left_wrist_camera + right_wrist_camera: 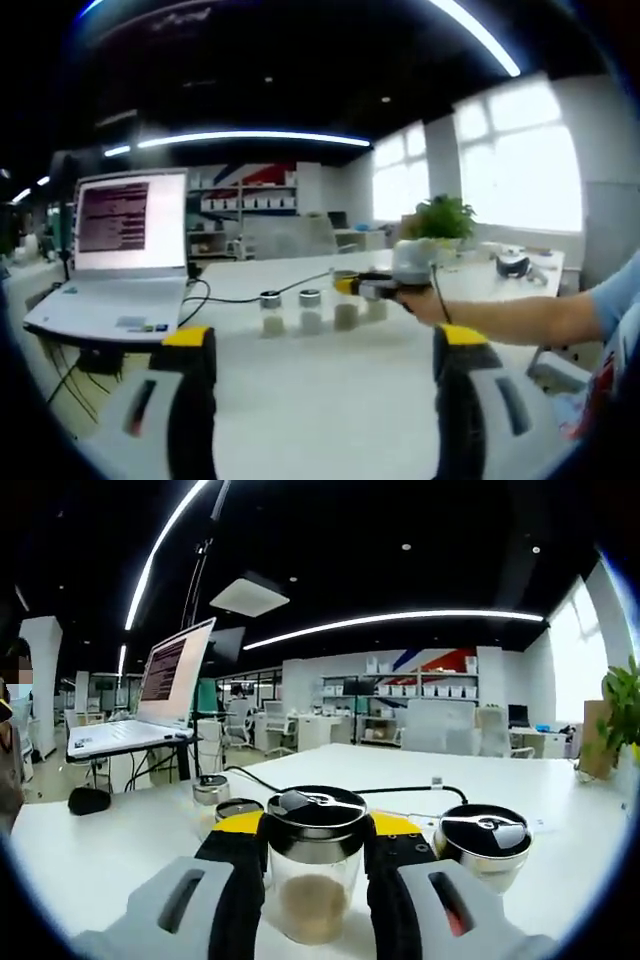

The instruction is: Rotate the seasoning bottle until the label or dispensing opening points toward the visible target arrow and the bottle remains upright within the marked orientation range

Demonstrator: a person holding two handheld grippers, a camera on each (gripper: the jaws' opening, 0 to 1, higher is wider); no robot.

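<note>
A glass seasoning bottle with a metal lid and brown powder stands upright on the white table. My right gripper is shut on it, one jaw pressed against each side. In the left gripper view the right gripper, held by a person's hand, reaches in from the right to the far end of a row of several small bottles. My left gripper hovers low over the table in front of that row, open with nothing between its yellow-tipped jaws.
An open laptop sits at the left with cables running off the table edge. More bottles flank the held one: one on the right, two on the left. A potted plant stands at the back.
</note>
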